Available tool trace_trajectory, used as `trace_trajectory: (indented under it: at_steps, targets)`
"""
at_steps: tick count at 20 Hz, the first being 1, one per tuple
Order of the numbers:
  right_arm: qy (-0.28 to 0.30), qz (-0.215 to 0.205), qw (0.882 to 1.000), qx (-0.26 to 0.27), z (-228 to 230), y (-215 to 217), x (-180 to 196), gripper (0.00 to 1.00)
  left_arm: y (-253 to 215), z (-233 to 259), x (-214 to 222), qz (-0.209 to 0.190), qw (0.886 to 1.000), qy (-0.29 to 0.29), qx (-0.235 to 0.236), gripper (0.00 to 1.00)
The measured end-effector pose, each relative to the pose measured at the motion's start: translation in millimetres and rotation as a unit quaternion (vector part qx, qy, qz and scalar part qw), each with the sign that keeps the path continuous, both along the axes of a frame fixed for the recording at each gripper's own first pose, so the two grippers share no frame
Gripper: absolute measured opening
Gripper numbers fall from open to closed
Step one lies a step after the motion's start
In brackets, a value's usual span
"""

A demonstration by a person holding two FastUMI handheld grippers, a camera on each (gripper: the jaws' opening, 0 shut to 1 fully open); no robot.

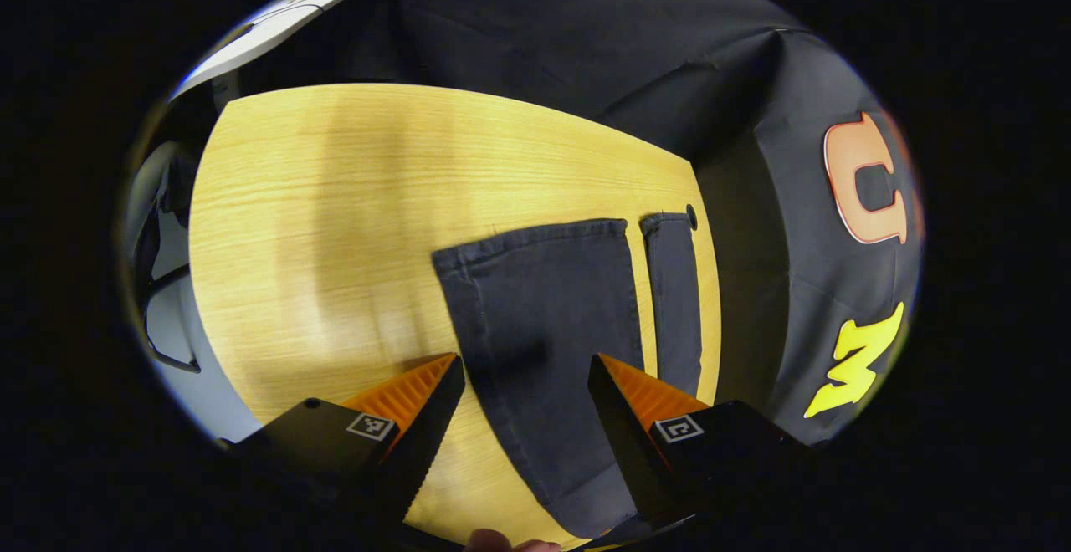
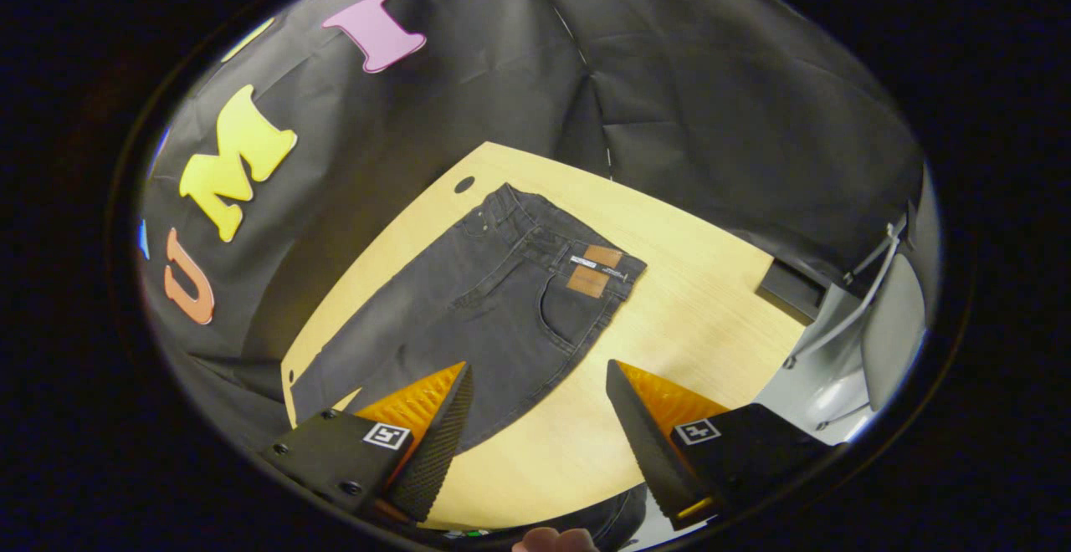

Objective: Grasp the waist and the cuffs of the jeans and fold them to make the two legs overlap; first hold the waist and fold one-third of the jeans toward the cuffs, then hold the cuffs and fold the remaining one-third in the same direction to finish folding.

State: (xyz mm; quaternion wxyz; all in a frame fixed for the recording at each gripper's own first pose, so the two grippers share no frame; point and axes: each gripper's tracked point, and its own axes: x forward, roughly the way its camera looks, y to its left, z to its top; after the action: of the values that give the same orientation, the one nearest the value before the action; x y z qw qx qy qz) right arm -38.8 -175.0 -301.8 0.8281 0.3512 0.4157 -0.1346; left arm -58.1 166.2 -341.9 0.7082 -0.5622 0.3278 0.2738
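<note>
Jaws of left gripper [image 1: 525, 368] and right gripper [image 2: 535, 375] hanging spread, empty — jeans [image 2: 494, 301] lying limp, heavyish at centre frame; pinch waist [image 2: 577, 255] hem.

The left gripper [image 1: 525, 368] is seen in the left gripper view with its two fingers spread wide apart; nothing is clasped between them. It is held above the surface below, tilted downward, and no contact with anything is made by either fingertip. A small part of a hand [image 1: 509, 543] is glimpsed at the bottom edge, behind the fingers.

The right gripper [image 2: 538, 376] is seen in the right gripper view, likewise spread wide with an empty gap between its fingers. It is held aloft and pitched downward. A bit of a hand [image 2: 555, 540] is visible at the bottom edge.
</note>
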Motion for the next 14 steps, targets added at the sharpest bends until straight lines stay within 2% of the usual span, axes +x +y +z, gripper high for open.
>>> trace_trajectory:
  at_steps: [3, 5, 6, 7, 11, 12, 13, 14]
  targets:
    - [0.008, -0.009, 0.999, 0.033, -10.7, 3.5, 2.0, 0.98, -0.4, 1.4, 15.6, 0.008, 1.0, -0.02, -0.001, 0.96]
    - [0.016, -0.028, 0.996, 0.078, -20.7, 9.3, 6.2, 0.98, -2.1, 5.9, 25.2, 0.028, 0.998, -0.046, -0.017, 0.95]
    - [0.018, -0.039, 0.994, 0.104, -26.3, 12.2, 10.2, 0.98, -0.3, 7.0, 28.8, 0.04, 0.997, -0.055, -0.025, 1.0]
    - [0.021, -0.049, 0.991, 0.125, -31.8, 13.8, 14.1, 0.98, 0.0, 7.6, 32.5, 0.049, 0.996, -0.064, -0.033, 0.94]
    - [0.035, -0.091, 0.978, 0.184, -55.7, 11.4, 29.3, 0.98, 1.7, 0.5, 45.9, 0.068, 0.994, -0.077, -0.049, 0.81]
    - [0.04, -0.095, 0.977, 0.185, -62.3, 9.2, 29.9, 0.98, 2.4, -0.9, 46.3, 0.07, 0.994, -0.073, -0.047, 0.76]
    - [0.045, -0.097, 0.977, 0.183, -70.1, 5.8, 31.2, 0.93, 2.6, -2.2, 47.1, 0.071, 0.994, -0.069, -0.044, 0.74]
    - [0.047, -0.099, 0.977, 0.181, -76.3, 4.0, 33.7, 0.98, 1.6, -2.3, 46.9, 0.071, 0.994, -0.066, -0.041, 0.69]
